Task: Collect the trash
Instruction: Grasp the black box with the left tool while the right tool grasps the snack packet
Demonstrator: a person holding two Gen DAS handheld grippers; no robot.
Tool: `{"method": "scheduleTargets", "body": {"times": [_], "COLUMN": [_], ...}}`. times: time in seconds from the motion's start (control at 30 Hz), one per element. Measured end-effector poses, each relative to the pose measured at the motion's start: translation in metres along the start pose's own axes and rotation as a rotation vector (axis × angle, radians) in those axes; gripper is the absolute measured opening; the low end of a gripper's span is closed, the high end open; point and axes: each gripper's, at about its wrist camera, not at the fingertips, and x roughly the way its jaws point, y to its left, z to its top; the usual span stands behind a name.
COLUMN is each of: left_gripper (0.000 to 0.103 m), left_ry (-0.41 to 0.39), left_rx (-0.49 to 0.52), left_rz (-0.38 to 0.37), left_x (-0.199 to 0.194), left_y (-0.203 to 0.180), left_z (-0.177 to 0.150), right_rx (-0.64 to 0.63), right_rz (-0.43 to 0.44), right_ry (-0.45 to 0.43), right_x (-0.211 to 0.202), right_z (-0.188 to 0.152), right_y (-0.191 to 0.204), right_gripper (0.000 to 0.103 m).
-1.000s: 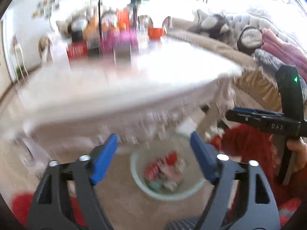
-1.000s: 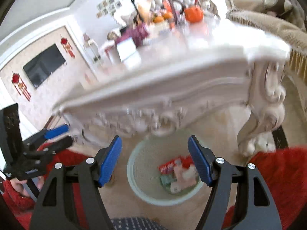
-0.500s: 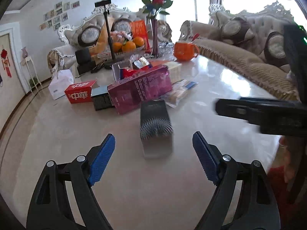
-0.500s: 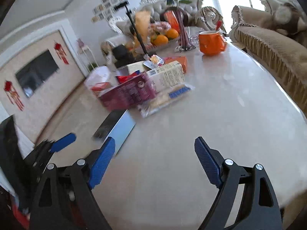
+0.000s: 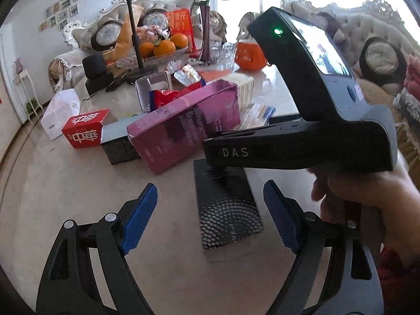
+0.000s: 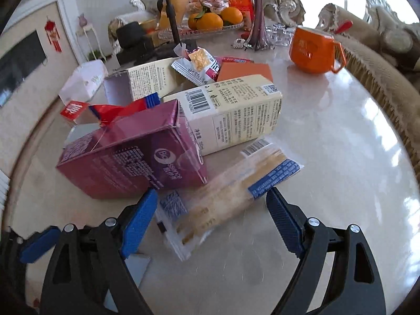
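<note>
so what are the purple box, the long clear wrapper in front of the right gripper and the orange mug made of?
Purple box: looks like printed cardboard, slightly glossy; creased edges and folded flaps.
Clear wrapper: thin plastic film, probably; see-through, crinkled, printed blue end.
Orange mug: likely glazed ceramic; smooth glossy sheen, thick moulded handle. Enamel can't be ruled out.

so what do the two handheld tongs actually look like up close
Both the left tongs and the right tongs have black triangular arms with silver rivets and ribbed blue pads. The right unit's black body reads "DAS", with a green light and small screen.
</note>
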Motion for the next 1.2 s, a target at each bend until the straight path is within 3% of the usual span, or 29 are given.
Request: {"method": "scheduleTargets", "body": {"times": [0.13,0.37,0.63,0.67,0.7,0.73,0.77,0.8,0.83,0.93,1.2], "left_gripper": [0.081,0.081,0.080,0.074,0.055,0.047,0.040,0.040,0.040,0.040,0.040], "left_ry": [0.031,0.088,0.135,0.139,0.147,0.144,0.142,0.146,0.147,0.139,0.040], "left_rx": [0.000,-0.042,-0.053,-0.054,-0.055,-0.056,-0.054,-0.047,-0.044,-0.048,-0.112], "left_rz": [0.012,0.020,0.036,0.037,0.033,0.011,0.016,0.019,0.011,0.005,-0.106], "left_x": [0.006,0.018,0.029,0.030,0.032,0.032,0.031,0.031,0.030,0.024,-0.034], "left_y": [0.003,0.007,0.009,0.010,0.010,0.010,0.010,0.010,0.011,0.013,0.018], "left_z": [0.004,0.007,0.005,0.004,0.004,0.004,0.004,0.004,0.003,-0.002,-0.022], "right_rx": [-0.024,0.036,0.003,0.002,-0.009,-0.028,-0.043,-0.054,-0.062,-0.038,0.102], "right_rz": [-0.050,-0.038,-0.031,-0.035,-0.048,-0.062,-0.046,-0.041,-0.038,0.025,0.291], "right_ry": [-0.014,-0.004,-0.002,0.011,0.012,0.014,0.007,0.005,0.004,-0.003,-0.078], "right_x": [-0.007,-0.021,-0.011,-0.007,-0.007,-0.007,-0.010,-0.012,-0.015,-0.023,-0.076], "right_z": [-0.001,-0.015,-0.005,-0.004,-0.005,-0.005,-0.006,-0.007,-0.007,-0.011,-0.049], "right_y": [-0.014,-0.052,-0.044,-0.043,-0.041,-0.038,-0.035,-0.033,-0.032,-0.039,-0.066], "right_gripper": [0.081,0.081,0.080,0.080,0.077,0.070,0.063,0.046,0.039,0.029,0.029]}}
